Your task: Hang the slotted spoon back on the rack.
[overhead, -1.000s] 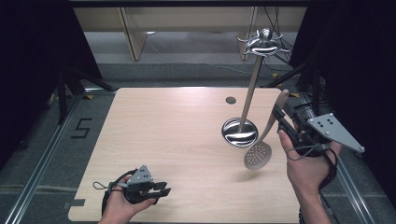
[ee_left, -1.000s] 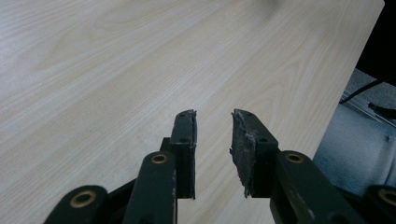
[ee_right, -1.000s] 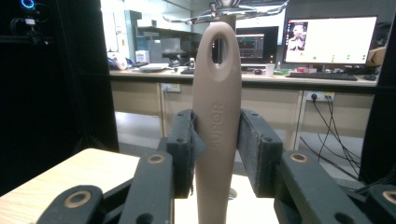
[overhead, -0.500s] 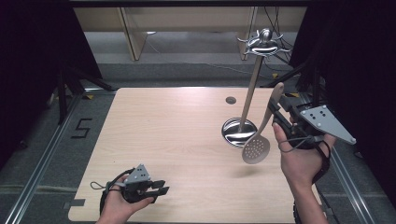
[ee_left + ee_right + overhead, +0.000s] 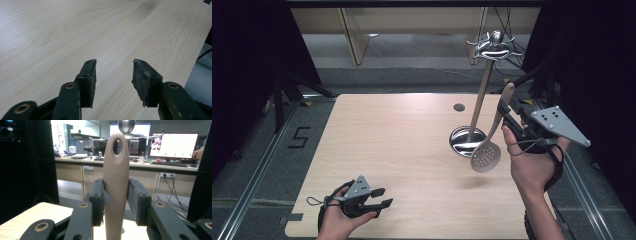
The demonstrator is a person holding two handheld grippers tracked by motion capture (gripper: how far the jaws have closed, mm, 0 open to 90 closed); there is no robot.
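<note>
Hanging the slotted spoon point(image 5: 487, 145) on the utensil stand point(image 5: 482, 95) looks to be the work in hand, and by my reading it is partway through; the spoon is already off the worktop point(image 5: 387, 145) and held in the air at the right side, just beside the stand's upright pole, its perforated head low over the round metal base point(image 5: 460, 140) and its handle slanting up toward the hooks at the top point(image 5: 493, 47); the right tongs point(image 5: 505, 116) are clamped on the handle a little below its end, and the right gripper view shows the two pads pressed against either side of the beige handle point(image 5: 115, 187), with the hanging hole point(image 5: 116, 146) clear above them and the stand's ball top just behind it; so the pick-up and lift appear done; what is left, as I judge it, is to raise the handle end to the level of a hook, thread the hole over it, and let go; no hook passes through the hole yet; the left tongs point(image 5: 380, 197) lie low at the near left of the worktop, well apart from the stand, their jaws spread with nothing between them, as the left gripper view point(image 5: 113, 75) shows over bare wood; they seem to have no part in this step.
</note>
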